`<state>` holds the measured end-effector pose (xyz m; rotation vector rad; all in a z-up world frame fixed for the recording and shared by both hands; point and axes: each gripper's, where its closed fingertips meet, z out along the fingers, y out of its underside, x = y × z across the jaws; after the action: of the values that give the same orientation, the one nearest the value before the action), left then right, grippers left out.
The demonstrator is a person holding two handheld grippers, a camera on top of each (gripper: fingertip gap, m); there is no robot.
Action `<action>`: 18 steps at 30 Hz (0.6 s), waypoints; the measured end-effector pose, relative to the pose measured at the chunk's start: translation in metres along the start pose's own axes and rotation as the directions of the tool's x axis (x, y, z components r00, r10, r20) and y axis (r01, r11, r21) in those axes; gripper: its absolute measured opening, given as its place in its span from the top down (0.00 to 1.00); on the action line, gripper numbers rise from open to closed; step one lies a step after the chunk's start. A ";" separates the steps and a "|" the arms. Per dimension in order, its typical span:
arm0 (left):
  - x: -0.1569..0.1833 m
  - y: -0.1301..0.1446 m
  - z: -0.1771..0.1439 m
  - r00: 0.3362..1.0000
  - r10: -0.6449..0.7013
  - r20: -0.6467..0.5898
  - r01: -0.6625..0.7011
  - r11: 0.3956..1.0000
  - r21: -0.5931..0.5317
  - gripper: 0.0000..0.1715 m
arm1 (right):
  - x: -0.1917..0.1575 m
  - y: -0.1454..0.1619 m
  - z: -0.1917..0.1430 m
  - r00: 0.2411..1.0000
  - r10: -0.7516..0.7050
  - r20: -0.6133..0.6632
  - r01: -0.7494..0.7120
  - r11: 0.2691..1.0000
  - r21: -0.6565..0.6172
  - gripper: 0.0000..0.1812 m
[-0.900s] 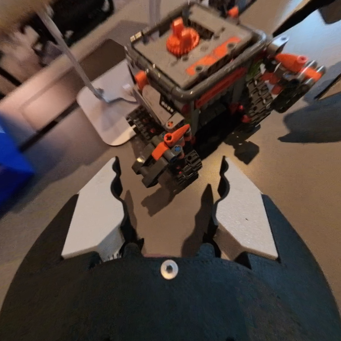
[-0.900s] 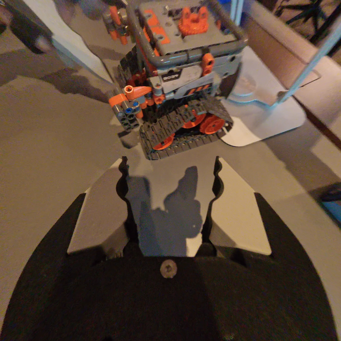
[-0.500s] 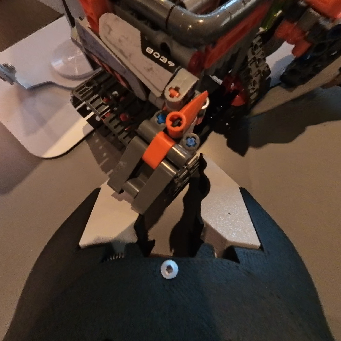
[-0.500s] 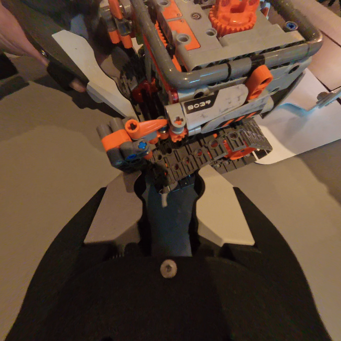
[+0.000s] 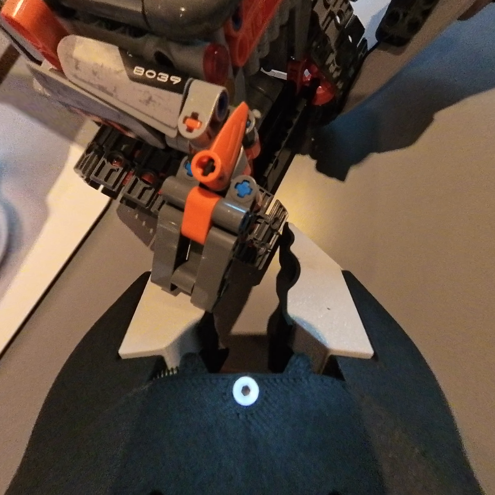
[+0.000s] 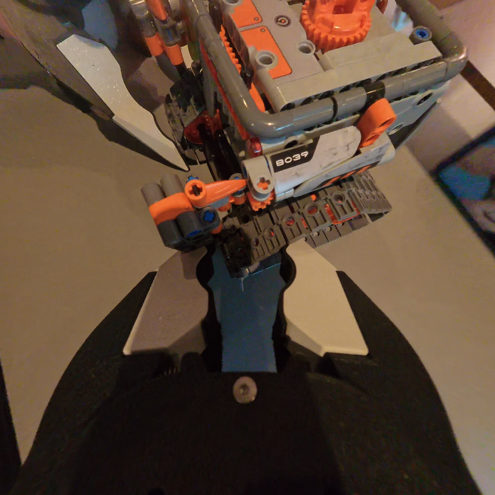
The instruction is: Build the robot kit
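Grippers are both pinching the brick-built tracked vehicle (image 6: 316, 112): left gripper (image 5: 235, 257) on its corner, right gripper (image 6: 246, 257) on its black track.

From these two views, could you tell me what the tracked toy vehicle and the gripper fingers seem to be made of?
Tracked toy vehicle: apparently moulded plastic, glossy grey and orange, with studs, pin holes and gear teeth; its side panel looks scuffed.
Right gripper fingers: probably printed plastic, matte pale grey with a faintly grainy surface.

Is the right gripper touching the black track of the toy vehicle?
Touching. The right wrist view shows the black track's front end sitting between the right gripper's fingertips, against both.
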<state>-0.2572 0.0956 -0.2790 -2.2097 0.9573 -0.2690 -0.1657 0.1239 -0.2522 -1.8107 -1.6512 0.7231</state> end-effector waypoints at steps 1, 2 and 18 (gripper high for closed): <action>0.010 -0.009 0.007 1.000 0.022 -0.006 -0.022 1.000 -0.008 0.70 | 0.003 0.011 -0.011 1.000 0.004 -0.001 -0.004 1.000 -0.004 0.75; 0.020 -0.018 0.013 0.999 0.046 -0.008 -0.046 0.999 -0.013 0.71 | 0.006 0.021 -0.022 1.000 0.006 -0.005 -0.006 1.000 -0.008 0.75; 0.066 -0.039 0.011 0.976 0.214 -0.047 -0.219 0.966 -0.138 0.52 | 0.013 0.092 -0.075 0.999 0.037 0.022 -0.037 0.999 -0.019 0.52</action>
<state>-0.1841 0.0735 -0.2658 -2.2091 1.2601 -0.1383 -0.0471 0.1260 -0.2680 -1.8570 -1.6475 0.7494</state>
